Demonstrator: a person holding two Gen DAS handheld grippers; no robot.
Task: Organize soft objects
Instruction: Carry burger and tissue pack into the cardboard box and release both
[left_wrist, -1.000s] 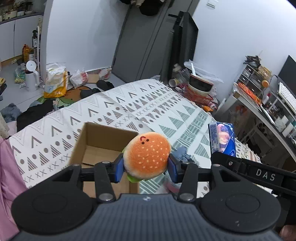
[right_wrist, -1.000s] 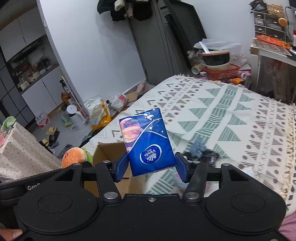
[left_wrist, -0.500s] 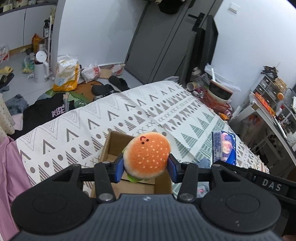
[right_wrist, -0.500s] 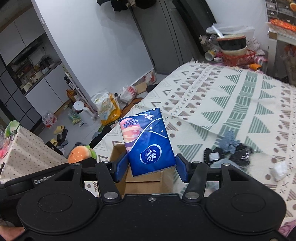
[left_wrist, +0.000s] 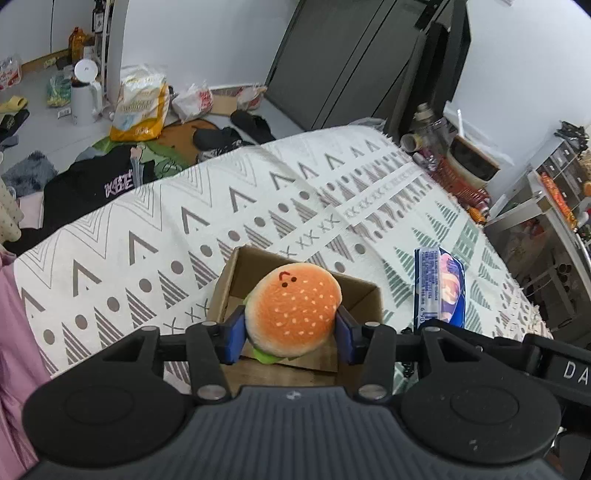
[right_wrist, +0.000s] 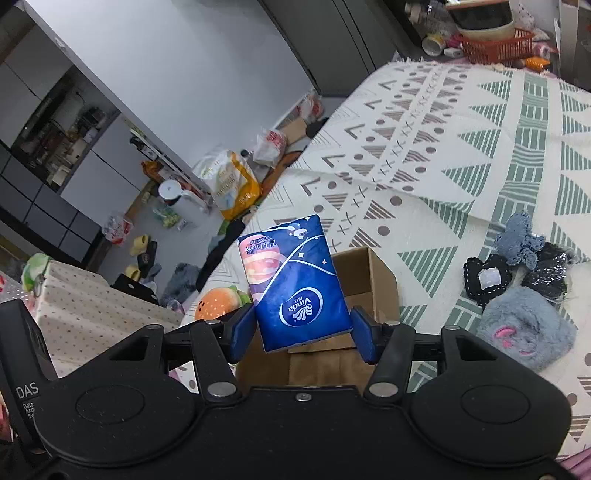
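Our left claw (left_wrist: 290, 333) clamps the round orange plush hamburger (left_wrist: 293, 314) above the open brown cardboard box (left_wrist: 360, 295) on the patterned bedspread (left_wrist: 221, 221). Our right claw (right_wrist: 303, 334) grips the blue plastic tissue pack (right_wrist: 291, 280) over that same box.

Cardboard box (right_wrist: 373, 280) on the bedspread (right_wrist: 461, 122), sock pile (right_wrist: 517, 273) to its right.

Fuzzy cloth burger (left_wrist: 293, 309), glossy tissue pack (right_wrist: 295, 282)
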